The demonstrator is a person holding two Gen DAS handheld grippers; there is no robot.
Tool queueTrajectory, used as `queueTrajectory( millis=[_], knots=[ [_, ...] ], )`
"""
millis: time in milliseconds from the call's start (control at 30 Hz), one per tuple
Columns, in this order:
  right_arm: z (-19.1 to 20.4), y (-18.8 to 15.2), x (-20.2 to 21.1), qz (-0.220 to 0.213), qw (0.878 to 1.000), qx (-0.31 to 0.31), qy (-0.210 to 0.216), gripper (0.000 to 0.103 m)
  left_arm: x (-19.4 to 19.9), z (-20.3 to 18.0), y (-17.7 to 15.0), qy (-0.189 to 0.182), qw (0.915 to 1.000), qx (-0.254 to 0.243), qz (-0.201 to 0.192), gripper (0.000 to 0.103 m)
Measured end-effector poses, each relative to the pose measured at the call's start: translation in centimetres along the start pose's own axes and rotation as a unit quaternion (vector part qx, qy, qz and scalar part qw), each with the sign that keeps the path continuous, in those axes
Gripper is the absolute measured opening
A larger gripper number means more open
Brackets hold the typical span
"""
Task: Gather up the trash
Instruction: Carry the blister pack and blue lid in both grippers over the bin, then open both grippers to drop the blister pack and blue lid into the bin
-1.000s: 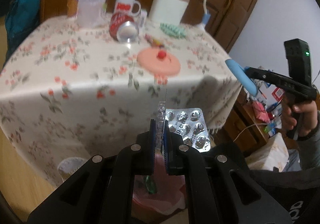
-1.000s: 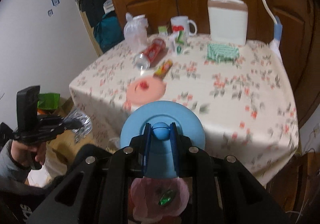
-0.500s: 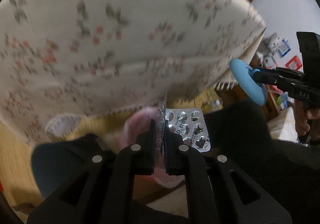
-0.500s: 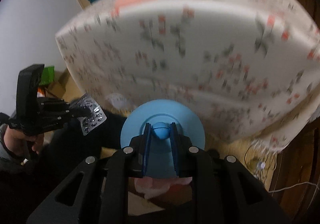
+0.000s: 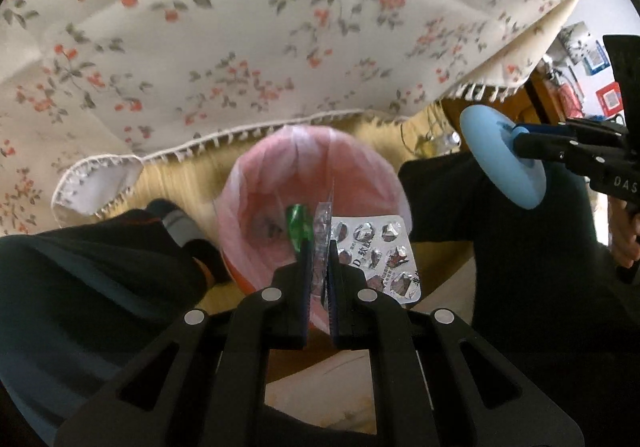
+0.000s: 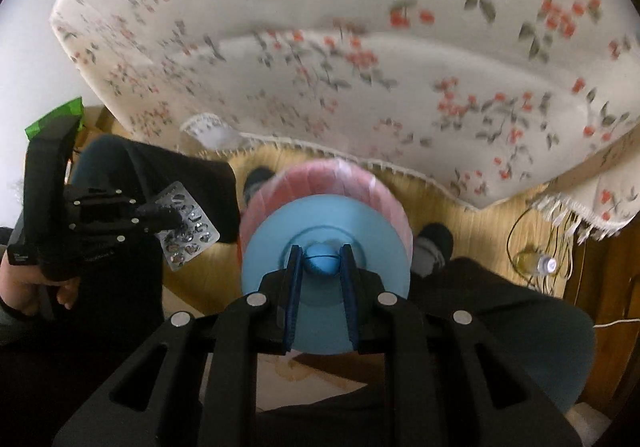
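My left gripper (image 5: 319, 247) is shut on silver pill blister packs (image 5: 376, 255), held right over the mouth of a bin lined with a pink bag (image 5: 260, 183). A green wrapper (image 5: 297, 223) lies inside the bin. My right gripper (image 6: 320, 259) is shut on the knob of a round blue lid (image 6: 272, 247), which hangs above the same pink-lined bin (image 6: 340, 175). Each gripper shows in the other's view: the left gripper (image 6: 174, 216) with the blister packs (image 6: 186, 231) at the left, the right one with the blue lid (image 5: 502, 163) at the right.
The flowered tablecloth (image 5: 280, 47) hangs down just behind the bin, its fringed hem close to the rim. The person's dark-trousered legs (image 5: 100, 287) and socked feet (image 6: 434, 247) flank the bin on the wooden floor. Cables and a small bottle (image 6: 540, 265) lie at the right.
Both grippers have sunk from table-top height to below the cloth's hem and tipped downward. The tabletop things have left view; the pink bin now fills the middle. Both grips hold unchanged.
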State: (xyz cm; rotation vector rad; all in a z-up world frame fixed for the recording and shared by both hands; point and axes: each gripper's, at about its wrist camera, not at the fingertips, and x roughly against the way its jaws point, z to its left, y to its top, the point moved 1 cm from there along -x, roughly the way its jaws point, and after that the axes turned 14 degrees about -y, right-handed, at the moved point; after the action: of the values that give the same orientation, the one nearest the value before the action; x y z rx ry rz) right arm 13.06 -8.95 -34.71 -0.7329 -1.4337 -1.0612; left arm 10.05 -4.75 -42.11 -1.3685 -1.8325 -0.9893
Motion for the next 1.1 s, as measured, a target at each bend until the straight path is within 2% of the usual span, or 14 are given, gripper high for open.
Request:
queueTrajectory(
  millis=[200, 433, 500, 533, 567, 667, 700, 733, 767, 800, 833, 900, 967, 1100],
  knots=[
    [0.0, -0.2, -3.0, 0.038, 0.999, 0.002, 0.003, 0.019, -2.9, 1.6, 0.0, -0.001, 0.9994, 0.018, 0.031, 0.007],
    [0.5, -0.4, -4.7, 0.061, 0.998, 0.012, 0.002, 0.019, -3.7, 1.9, 0.2, -0.013, 0.9988, 0.03, 0.037, 0.009],
    [0.6, -0.5, -5.0, 0.065, 0.998, 0.014, 0.003, 0.019, -3.5, 2.0, 0.2, -0.018, 0.9988, 0.032, 0.033, 0.022],
    [0.6, -0.5, -5.1, 0.066, 0.998, 0.015, 0.003, 0.019, -3.3, 2.0, 0.2, -0.02, 0.9988, 0.032, 0.03, 0.045],
    [0.7, -0.6, -5.3, 0.069, 0.997, 0.016, 0.004, 0.019, -3.2, 2.0, 0.2, -0.022, 0.9989, 0.031, 0.027, 0.058],
    [0.8, -0.7, -5.7, 0.075, 0.997, 0.018, 0.005, 0.021, -3.0, 1.6, 0.2, -0.021, 0.9991, 0.024, 0.026, 0.064],
    [0.8, -0.7, -5.9, 0.077, 0.997, 0.017, 0.006, 0.024, -2.9, 1.5, 0.1, -0.018, 0.9993, 0.02, 0.026, 0.067],
    [0.8, -0.7, -6.0, 0.079, 0.997, 0.016, 0.011, 0.044, -2.8, 1.3, 0.1, -0.016, 0.9994, 0.018, 0.025, 0.074],
    [0.8, -0.7, -6.0, 0.079, 0.997, 0.014, 0.015, 0.058, -2.6, 1.2, 0.1, -0.014, 0.9995, 0.015, 0.022, 0.078],
    [0.8, -0.7, -6.0, 0.076, 0.997, 0.01, 0.018, 0.079, -2.3, 1.1, 0.1, -0.014, 0.9996, 0.013, 0.019, 0.078],
    [0.8, -0.6, -6.0, 0.075, 0.997, 0.008, 0.019, 0.087, -1.8, 0.9, 0.1, -0.013, 0.9998, 0.011, 0.013, 0.078],
    [0.7, -0.6, -5.8, 0.07, 0.997, 0.002, 0.017, 0.093, -0.9, 0.6, 0.2, -0.006, 1.0, 0.005, 0.0, 0.082],
    [0.4, -0.4, -5.4, 0.063, 0.998, -0.008, 0.015, 0.097, 0.2, 0.4, 0.3, -0.006, 0.9999, 0.001, -0.013, 0.093],
    [-0.2, 0.1, -3.8, 0.038, 0.999, -0.017, 0.014, 0.098, 3.2, -0.7, 1.1, -0.004, 0.9985, -0.018, -0.051, 0.097]
  ],
)
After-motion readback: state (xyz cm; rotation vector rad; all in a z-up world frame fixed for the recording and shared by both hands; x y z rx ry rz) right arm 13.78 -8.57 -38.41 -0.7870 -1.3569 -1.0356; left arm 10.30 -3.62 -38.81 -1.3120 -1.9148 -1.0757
